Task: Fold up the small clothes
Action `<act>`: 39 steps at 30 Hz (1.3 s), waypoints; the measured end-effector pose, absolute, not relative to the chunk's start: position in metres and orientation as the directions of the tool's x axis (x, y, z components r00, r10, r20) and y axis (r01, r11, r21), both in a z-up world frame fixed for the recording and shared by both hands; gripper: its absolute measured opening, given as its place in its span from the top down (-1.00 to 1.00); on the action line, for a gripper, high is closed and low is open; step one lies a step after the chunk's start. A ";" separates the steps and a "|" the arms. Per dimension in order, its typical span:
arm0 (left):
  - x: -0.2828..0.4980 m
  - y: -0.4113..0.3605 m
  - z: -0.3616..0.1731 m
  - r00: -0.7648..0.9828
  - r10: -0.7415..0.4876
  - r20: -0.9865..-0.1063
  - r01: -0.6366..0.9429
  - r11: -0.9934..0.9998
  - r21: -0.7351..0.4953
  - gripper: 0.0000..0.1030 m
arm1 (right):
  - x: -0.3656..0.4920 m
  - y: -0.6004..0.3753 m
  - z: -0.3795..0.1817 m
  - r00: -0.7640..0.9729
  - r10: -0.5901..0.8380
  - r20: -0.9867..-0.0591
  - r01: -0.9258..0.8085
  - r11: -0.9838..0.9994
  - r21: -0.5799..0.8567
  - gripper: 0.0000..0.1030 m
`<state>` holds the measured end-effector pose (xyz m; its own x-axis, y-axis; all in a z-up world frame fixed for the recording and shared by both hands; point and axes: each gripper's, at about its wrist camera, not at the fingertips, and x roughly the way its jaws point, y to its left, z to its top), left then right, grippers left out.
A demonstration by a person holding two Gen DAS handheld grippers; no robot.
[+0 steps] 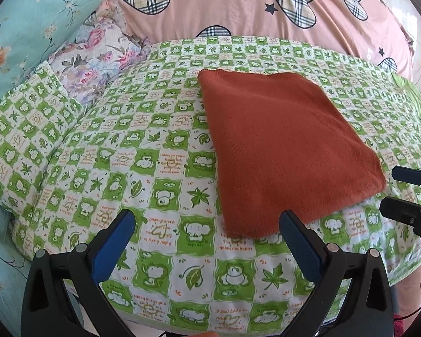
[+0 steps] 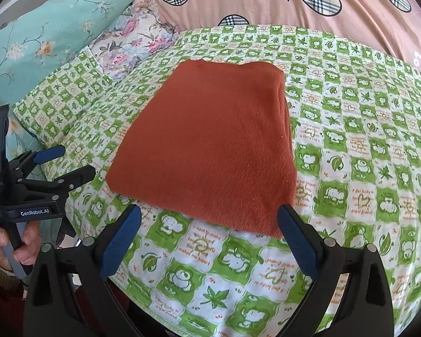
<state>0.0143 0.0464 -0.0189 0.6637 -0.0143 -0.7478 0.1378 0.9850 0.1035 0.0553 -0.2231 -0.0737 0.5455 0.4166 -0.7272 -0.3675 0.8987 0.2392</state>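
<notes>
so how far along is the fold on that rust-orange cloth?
Looks done: the rust-orange knit cloth lies as a flat, layered rectangle on the green-and-white checked bedsheet, with stacked edges showing on its right side. In hand: nothing; the left gripper and right gripper are open, short of the cloth. Left: perhaps another fold; no other small clothes visible.

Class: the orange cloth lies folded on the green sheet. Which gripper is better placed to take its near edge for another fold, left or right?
Probably the right gripper: open, its fingers straddle the cloth's near edge. The left gripper, also open, sits off toward the cloth's left corner.
</notes>
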 end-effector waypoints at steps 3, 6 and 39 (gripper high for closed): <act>0.017 0.045 -0.018 0.665 -0.013 -0.747 0.135 0.985 0.103 -0.99 | 0.062 -0.223 -0.071 0.549 0.419 -0.723 -0.371 0.898 0.239 -0.89; 0.021 0.044 -0.018 0.666 -0.010 -0.746 0.135 0.985 0.108 -0.99 | 0.069 -0.223 -0.070 0.549 0.416 -0.724 -0.366 0.899 0.239 -0.89; 0.046 0.027 -0.014 0.656 -0.007 -0.754 0.134 0.985 0.107 -0.99 | 0.084 -0.227 -0.069 0.533 0.431 -0.728 -0.357 0.895 0.268 -0.90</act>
